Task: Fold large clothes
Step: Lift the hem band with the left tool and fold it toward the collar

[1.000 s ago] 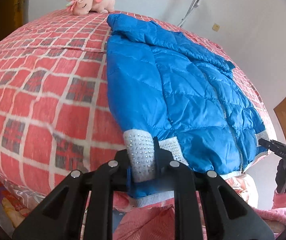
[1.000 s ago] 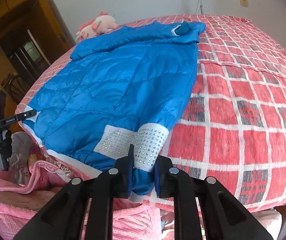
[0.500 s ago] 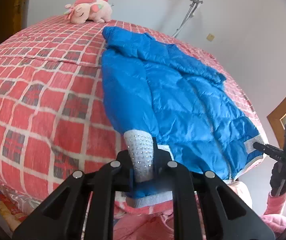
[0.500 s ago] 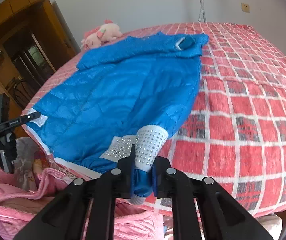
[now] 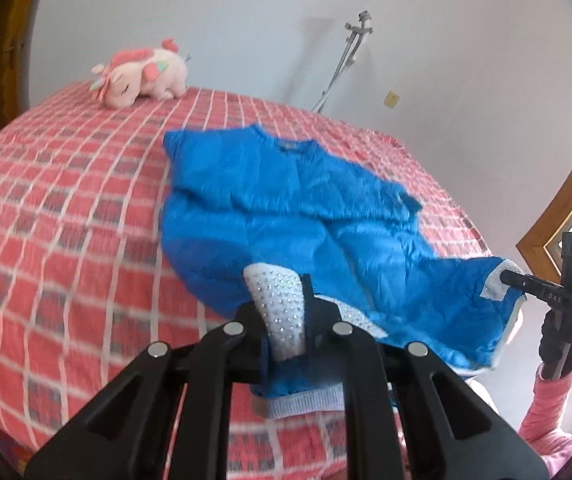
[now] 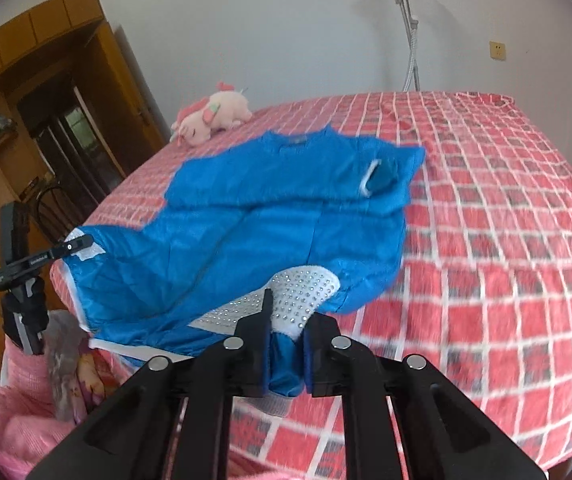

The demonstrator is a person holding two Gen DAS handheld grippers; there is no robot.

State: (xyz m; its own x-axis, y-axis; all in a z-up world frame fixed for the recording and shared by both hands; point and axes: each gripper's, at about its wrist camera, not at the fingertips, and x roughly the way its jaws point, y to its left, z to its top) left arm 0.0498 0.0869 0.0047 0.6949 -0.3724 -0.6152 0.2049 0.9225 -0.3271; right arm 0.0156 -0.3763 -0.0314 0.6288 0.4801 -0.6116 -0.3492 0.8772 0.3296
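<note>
A blue quilted jacket (image 5: 286, 208) lies on the red checked bed (image 5: 66, 220), its collar toward the far wall. It also shows in the right wrist view (image 6: 254, 208). My left gripper (image 5: 286, 332) is shut on the jacket's studded white hem corner and holds it lifted off the bed. My right gripper (image 6: 284, 336) is shut on the other studded white hem corner (image 6: 305, 292), also lifted. Each gripper shows in the other's view, the right one (image 5: 525, 284) and the left one (image 6: 74, 246), clamped on a hem corner. The near half of the jacket hangs between them.
A pink plush toy (image 5: 142, 74) lies at the far end of the bed; it also shows in the right wrist view (image 6: 212, 118). A metal stand (image 6: 407, 28) leans by the white wall. A wooden wardrobe (image 6: 46, 120) stands beside the bed. Pink bedding (image 6: 14, 416) lies below.
Both grippers have risen and moved forward toward the collar, lifting the jacket's hem off the bed. The near half of the jacket has come up with them.
</note>
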